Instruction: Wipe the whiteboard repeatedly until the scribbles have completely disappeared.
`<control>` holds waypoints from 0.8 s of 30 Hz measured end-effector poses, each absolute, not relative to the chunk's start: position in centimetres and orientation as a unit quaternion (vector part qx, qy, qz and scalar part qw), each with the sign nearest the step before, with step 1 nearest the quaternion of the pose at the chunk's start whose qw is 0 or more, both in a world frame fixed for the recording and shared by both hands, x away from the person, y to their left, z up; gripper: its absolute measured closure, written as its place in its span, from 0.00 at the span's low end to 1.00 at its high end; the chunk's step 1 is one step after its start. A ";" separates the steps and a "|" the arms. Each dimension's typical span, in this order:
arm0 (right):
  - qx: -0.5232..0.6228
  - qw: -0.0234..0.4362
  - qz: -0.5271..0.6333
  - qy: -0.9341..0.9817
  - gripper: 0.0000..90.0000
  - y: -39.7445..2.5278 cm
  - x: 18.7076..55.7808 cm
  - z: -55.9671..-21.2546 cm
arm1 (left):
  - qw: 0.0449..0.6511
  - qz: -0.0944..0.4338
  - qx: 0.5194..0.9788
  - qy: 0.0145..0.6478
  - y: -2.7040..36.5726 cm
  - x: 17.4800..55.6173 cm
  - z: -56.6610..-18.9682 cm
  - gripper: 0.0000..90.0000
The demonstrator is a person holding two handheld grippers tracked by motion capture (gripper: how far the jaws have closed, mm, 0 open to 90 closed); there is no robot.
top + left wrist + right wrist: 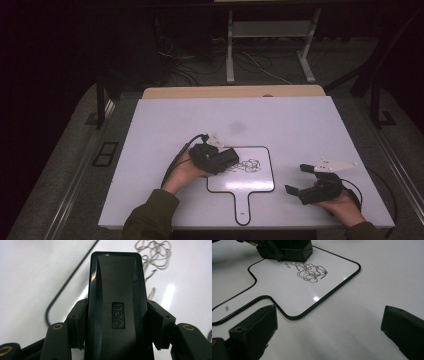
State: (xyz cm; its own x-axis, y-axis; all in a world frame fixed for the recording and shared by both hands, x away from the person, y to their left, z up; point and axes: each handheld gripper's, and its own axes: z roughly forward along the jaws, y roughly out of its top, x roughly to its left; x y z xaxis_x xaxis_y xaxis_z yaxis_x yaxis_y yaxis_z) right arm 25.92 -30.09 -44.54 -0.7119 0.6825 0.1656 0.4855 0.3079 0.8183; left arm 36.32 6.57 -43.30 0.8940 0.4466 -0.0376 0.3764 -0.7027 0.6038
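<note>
While my left gripper clamps the black eraser at the whiteboard's top-left corner, its long axis points at the scribble just ahead; my right gripper, jaws apart, waits well beyond the board's right edge.

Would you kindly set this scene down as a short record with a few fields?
Surface: white table
Board: small paddle-shaped whiteboard with a black rim, handle toward the person
Marks: dark scribble on the board's upper part
Left gripper: shut on a black eraser marked "deli", at the board's upper left, beside the scribble
Right gripper: open, holding nothing, on the table to the right of the board
State of work: scribble not yet wiped away
</note>
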 end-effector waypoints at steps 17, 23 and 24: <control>0.364 0.106 0.461 0.802 0.00 -30.0 25.9 -44.6 | 0.300 0.064 0.924 0.230 6.8 36.5 -43.1 0.44; 0.365 0.106 0.461 0.802 0.00 -30.0 25.9 -44.6 | 0.296 0.057 0.929 0.213 5.9 35.7 -43.0 0.44; 0.365 0.106 0.461 0.802 0.00 -30.0 25.9 -44.6 | 0.295 0.057 0.931 0.209 5.7 35.6 -43.0 0.44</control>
State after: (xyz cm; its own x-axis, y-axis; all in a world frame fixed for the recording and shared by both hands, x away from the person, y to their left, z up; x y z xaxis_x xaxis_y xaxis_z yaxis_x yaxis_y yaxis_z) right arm 25.93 -30.00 -44.59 -0.7112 0.6830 0.1662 0.4878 0.3093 0.8163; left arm 35.55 5.74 -43.03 0.9065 0.4218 -0.0173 0.3546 -0.7387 0.5733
